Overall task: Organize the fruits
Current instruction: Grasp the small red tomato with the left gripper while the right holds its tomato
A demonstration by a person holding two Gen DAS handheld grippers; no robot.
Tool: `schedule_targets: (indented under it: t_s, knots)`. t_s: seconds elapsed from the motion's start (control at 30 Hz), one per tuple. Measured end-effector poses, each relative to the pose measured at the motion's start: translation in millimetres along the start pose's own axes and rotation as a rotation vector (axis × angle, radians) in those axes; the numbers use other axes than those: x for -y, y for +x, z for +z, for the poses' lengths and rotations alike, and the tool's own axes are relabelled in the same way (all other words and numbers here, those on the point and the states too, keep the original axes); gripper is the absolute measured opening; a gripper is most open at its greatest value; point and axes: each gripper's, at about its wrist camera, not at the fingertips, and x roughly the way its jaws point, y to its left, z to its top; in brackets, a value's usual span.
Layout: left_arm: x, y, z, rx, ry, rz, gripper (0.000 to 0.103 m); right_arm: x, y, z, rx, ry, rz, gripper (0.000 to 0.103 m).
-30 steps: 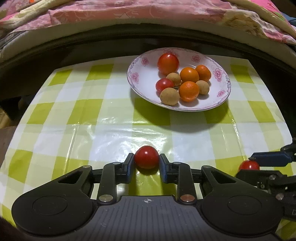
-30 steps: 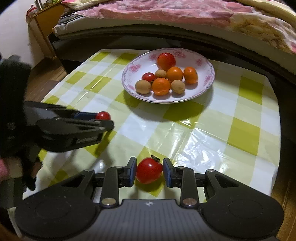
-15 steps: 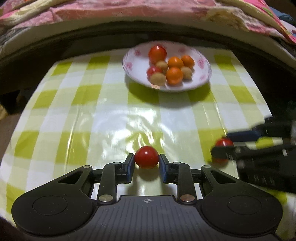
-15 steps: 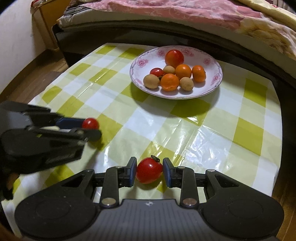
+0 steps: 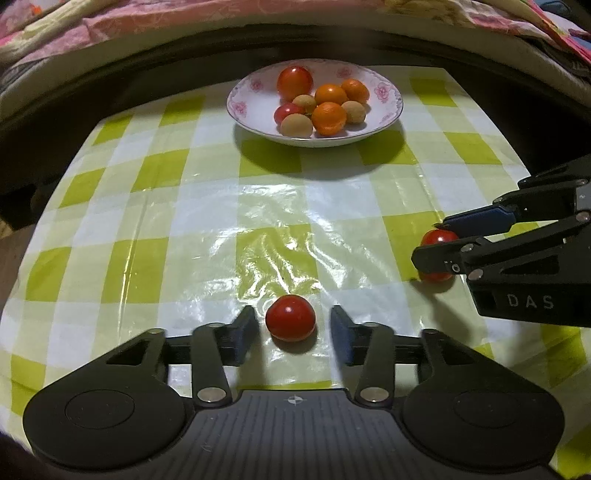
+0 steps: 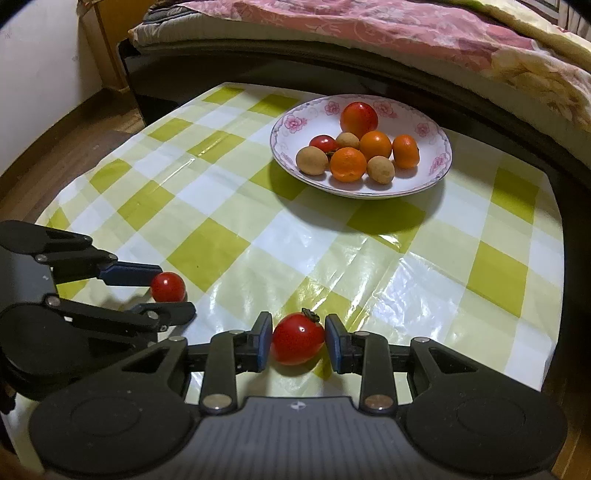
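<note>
A white flowered plate (image 5: pixel 388 114) (image 6: pixel 436 177) at the far side holds tomatoes, oranges and brown fruits. My left gripper (image 5: pixel 293 330) (image 6: pixel 162 288) is open; a small red tomato (image 5: pixel 290 317) (image 6: pixel 168 287) rests on the cloth between its pads, with gaps on both sides. My right gripper (image 6: pixel 298 341) (image 5: pixel 439 245) stands around a larger stemmed tomato (image 6: pixel 297 338) (image 5: pixel 437 238) on the cloth, with a small gap at each pad.
The table has a green and white checked plastic cloth (image 5: pixel 184 221) (image 6: pixel 221 206). A bed with a pink quilt (image 6: pixel 369 26) runs along the far side. The wooden floor (image 6: pixel 55 147) lies beyond the table's left edge.
Both grippers pulled back from the plate and lowered to the cloth. The left jaws have opened and let go of the small tomato. The right jaws have eased off the larger tomato.
</note>
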Motion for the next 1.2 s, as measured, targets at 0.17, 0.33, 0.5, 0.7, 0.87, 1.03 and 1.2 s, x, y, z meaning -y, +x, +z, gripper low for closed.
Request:
schedule_targets:
  t_s: [0.17,0.33,0.5,0.7,0.87,1.03,1.2]
  knots:
    - [-4.6,2.5,-0.6,-0.001,-0.018,0.010,0.073,3.0,1.7,-3.2,-0.011,0.007,0.007,0.036]
    - [-6.4,4.1,0.5,-0.004,-0.028,0.011,0.074,6.2,6.1,-5.1,-0.028,0.016,-0.004,0.036]
    - [-3.4,2.5,1.3,-0.004,-0.025,-0.010,0.063,6.7,5.3,-4.0,-0.024,0.023,0.004,0.036]
    - [-1.1,0.9,1.0,-0.002,-0.022,-0.021,0.051,10.7,8.7,-1.3,-0.021,0.044,0.008,0.037]
    - [-2.3,1.4,2.4,0.000,-0.026,-0.031,0.038,8.9,9.8,-1.9,-0.019,0.045,0.006,0.036]
    - [-1.7,1.4,2.6,-0.002,-0.019,-0.039,0.035,4.3,9.9,-0.9,-0.026,0.030,0.005,0.032]
    - [0.2,1.5,4.8,-0.002,-0.014,-0.045,0.035,3.1,7.3,-1.1,-0.019,0.027,0.003,0.032]
